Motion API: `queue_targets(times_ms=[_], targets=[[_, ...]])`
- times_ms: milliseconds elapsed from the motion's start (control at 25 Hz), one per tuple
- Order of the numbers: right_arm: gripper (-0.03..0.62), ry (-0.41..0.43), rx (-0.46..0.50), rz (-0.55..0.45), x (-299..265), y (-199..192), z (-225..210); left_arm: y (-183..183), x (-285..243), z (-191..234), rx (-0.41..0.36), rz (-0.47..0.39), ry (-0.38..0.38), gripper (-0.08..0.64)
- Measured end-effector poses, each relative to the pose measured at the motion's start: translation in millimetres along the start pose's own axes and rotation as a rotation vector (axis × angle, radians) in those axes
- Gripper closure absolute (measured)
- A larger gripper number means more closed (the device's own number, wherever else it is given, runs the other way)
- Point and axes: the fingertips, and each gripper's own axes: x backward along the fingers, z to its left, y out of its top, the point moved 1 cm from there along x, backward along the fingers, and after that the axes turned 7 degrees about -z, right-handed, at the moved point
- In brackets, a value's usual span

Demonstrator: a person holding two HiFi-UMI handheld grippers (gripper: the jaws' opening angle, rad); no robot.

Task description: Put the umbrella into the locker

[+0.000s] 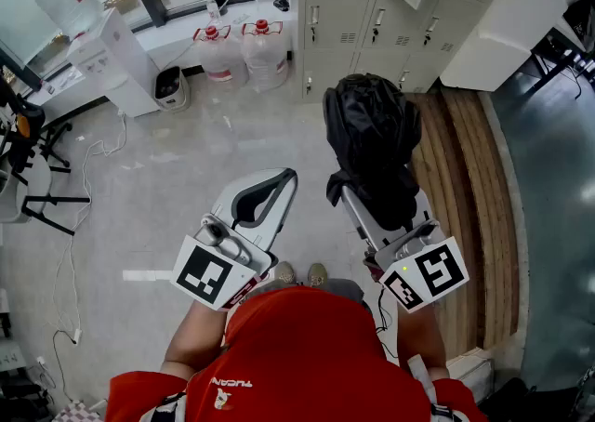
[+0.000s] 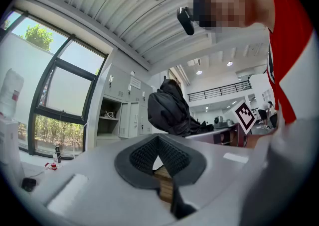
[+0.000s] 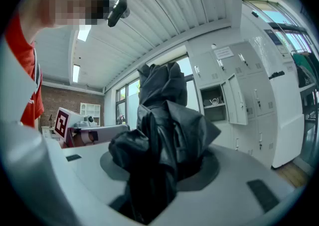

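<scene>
A crumpled black folding umbrella point(image 1: 372, 132) sticks up and forward from my right gripper point(image 1: 386, 216), whose jaws are shut on its lower part. In the right gripper view the umbrella point(image 3: 164, 120) fills the middle and hides the pads. My left gripper point(image 1: 286, 177) is held beside it to the left, its tips together with nothing between them. The grey lockers point(image 1: 344, 11) stand ahead across the floor. One compartment stands open, seen as the open locker point(image 3: 215, 103) in the right gripper view and again as the open locker point(image 2: 108, 115) in the left gripper view.
Two large water bottles point(image 1: 244, 53) stand by the window wall left of the lockers, next to a white dispenser point(image 1: 112, 58). A wooden bench point(image 1: 474, 225) runs along my right. A white cabinet point(image 1: 507, 25) stands at the far right. Cables point(image 1: 84, 188) trail on the floor at left.
</scene>
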Motion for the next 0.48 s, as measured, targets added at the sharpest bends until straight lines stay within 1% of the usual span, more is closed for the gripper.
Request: queue_targets(times_ms=[360, 480], targets=[[0.383, -0.004, 0.013, 0.009, 2.5, 1.9, -1.2, 2.4, -4.7, -3.0, 0.003, -0.001, -0.006, 0.555], [0.383, -0.003, -0.008, 0.006, 7.8, 0.9, -5.8, -1.2, -8.3, -7.7, 0.003, 0.005, -0.005, 0.555]])
